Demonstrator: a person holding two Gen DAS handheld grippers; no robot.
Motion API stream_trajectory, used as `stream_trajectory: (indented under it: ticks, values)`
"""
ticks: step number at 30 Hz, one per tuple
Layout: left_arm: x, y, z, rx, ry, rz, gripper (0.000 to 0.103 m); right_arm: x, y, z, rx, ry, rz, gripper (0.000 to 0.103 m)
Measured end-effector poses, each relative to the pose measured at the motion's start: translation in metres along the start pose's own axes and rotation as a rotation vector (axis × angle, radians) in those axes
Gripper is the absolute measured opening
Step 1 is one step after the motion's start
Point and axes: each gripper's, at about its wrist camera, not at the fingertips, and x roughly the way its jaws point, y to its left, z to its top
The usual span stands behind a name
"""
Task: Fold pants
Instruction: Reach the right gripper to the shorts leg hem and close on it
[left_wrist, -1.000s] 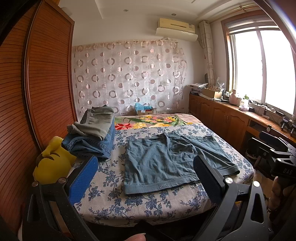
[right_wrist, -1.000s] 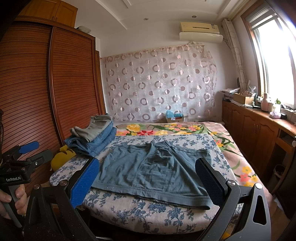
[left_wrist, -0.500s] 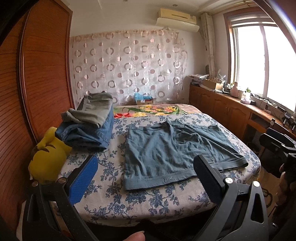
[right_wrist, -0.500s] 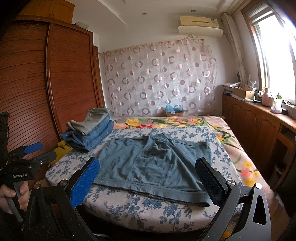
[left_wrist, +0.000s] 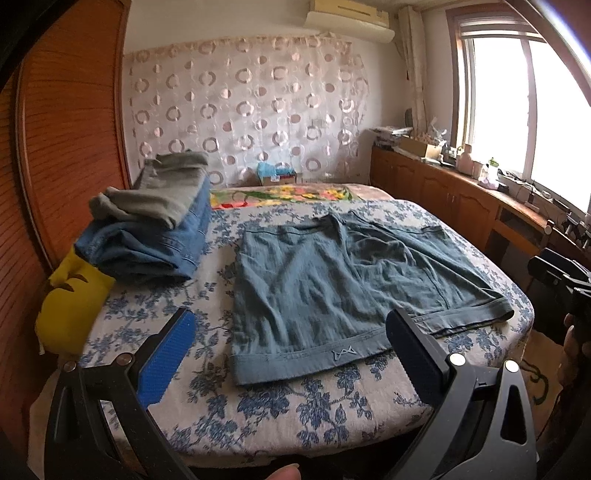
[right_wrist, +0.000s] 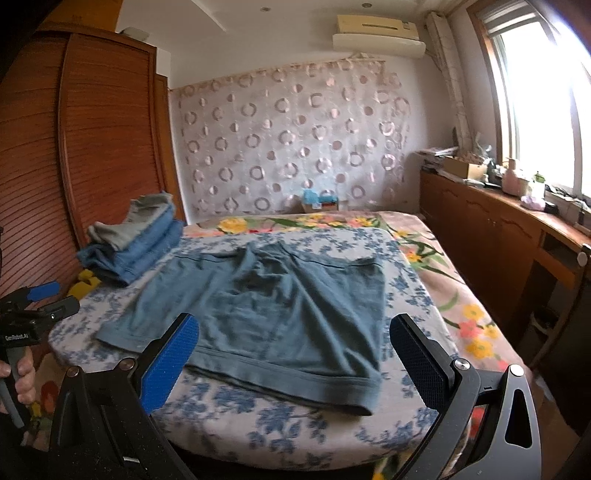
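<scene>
Readable writing first: we see white lettering on the body of the left gripper as the right wrist camera catches it at the frame's left edge; it looks like "GenRobot.AI", though the print is small. A hand wraps its handle below the lettering. On the pants a small zigzag mark is stitched into the near hem.

The pants, teal-blue, lie spread flat on the bed, over a blue floral cover, hems toward us, fabric lightly wrinkled.

From its own camera, we note the left gripper held low at the near bed edge, fingers wide apart with nothing between them, pointing at the left hem. A fingertip shows at the bottom of that frame.

The right gripper is likewise spread wide and empty, aimed at the right hem from the bed's near corner.

A stack of folded clothes sits well apart at far left, beside a yellow plush toy.
</scene>
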Motion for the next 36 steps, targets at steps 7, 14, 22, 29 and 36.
stream_trajectory:
  ticks: [7, 14, 22, 29, 36]
  values:
    - [0.018, -0.006, 0.006, 0.025, 0.029, -0.028, 0.103, 0.015, -0.008, 0.006, 0.0, 0.033, -0.019, 0.099]
    - [0.029, -0.013, 0.013, 0.049, 0.053, -0.071, 0.103, 0.038, -0.023, 0.014, 0.003, 0.105, 0.003, 0.08]
    - [0.05, -0.024, 0.024, 0.081, 0.082, -0.124, 0.103, 0.073, -0.048, 0.028, 0.042, 0.218, 0.038, 0.057]
    - [0.062, -0.038, 0.026, 0.126, 0.074, -0.156, 0.103, 0.104, -0.081, 0.049, 0.107, 0.293, 0.018, 0.042]
    - [0.082, -0.044, 0.024, 0.142, 0.1, -0.164, 0.103, 0.116, -0.094, 0.071, 0.164, 0.359, 0.009, 0.036]
